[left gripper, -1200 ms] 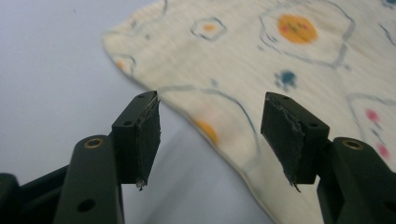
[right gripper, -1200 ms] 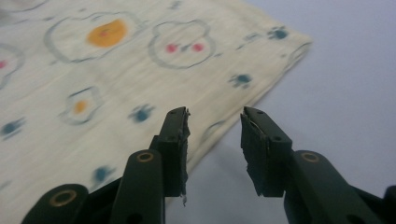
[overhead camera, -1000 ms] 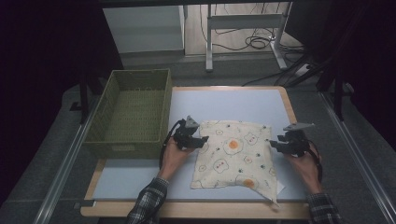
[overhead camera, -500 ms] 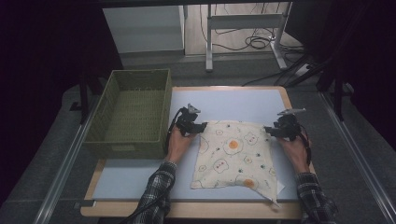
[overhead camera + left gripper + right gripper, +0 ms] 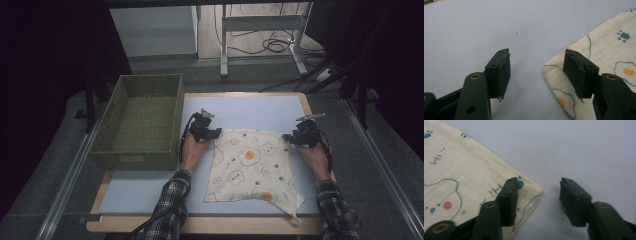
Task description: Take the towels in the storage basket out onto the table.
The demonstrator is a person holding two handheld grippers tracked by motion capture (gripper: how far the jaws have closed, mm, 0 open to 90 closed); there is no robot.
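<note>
two grippers sit at the far corners of the cloth, which lies flat on the pale blue table mat, well right of the green basket. we see the left gripper at the cloth's far left corner and the right gripper at its far right corner.

in the left gripper view the jaws stand apart with nothing between the pads; one jaw is over the cloth's corner, the other over bare mat, so the cloth's edge lies in the gap.

in the right gripper view the jaws are likewise parted and hold nothing, though they have just been closing; one jaw overlaps the cloth's corner, the other is over bare mat. we cannot tell whether either jaw touches the fabric.
</note>
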